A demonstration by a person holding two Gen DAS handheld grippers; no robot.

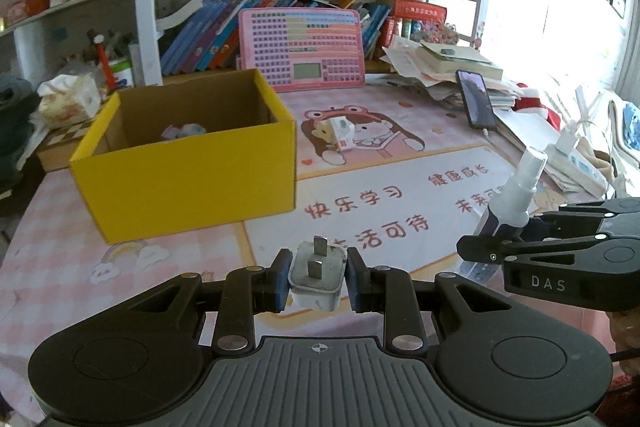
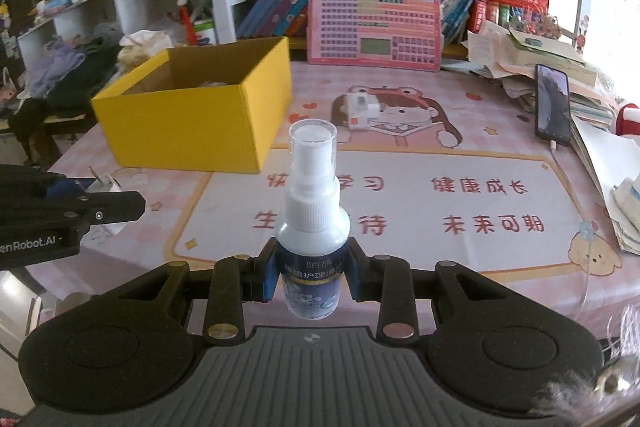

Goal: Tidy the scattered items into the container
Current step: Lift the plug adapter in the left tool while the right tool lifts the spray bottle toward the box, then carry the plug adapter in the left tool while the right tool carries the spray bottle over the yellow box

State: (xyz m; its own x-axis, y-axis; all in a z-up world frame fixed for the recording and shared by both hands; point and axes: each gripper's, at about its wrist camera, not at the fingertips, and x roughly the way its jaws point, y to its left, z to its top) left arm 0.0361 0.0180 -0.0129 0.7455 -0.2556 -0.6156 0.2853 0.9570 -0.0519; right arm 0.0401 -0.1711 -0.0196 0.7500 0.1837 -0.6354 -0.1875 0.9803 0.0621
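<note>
My left gripper (image 1: 318, 277) is shut on a white plug adapter (image 1: 317, 279), prongs up, held above the pink desk mat in front of the yellow cardboard box (image 1: 188, 171). My right gripper (image 2: 310, 275) is shut on a small spray bottle (image 2: 312, 223), upright, with a white cap and a blue label. The bottle also shows in the left wrist view (image 1: 508, 203), right of the adapter. The box (image 2: 192, 119) is open and holds some small items (image 1: 184, 131). Another white charger (image 1: 338, 135) lies on the mat right of the box; it also shows in the right wrist view (image 2: 360, 109).
A pink keyboard toy (image 1: 302, 49) leans on the bookshelf behind the box. A phone (image 1: 476, 99) rests against a paper stack (image 1: 440, 67) at the right. A tissue pack (image 1: 68, 99) sits left of the box. The mat (image 2: 440, 195) carries printed characters.
</note>
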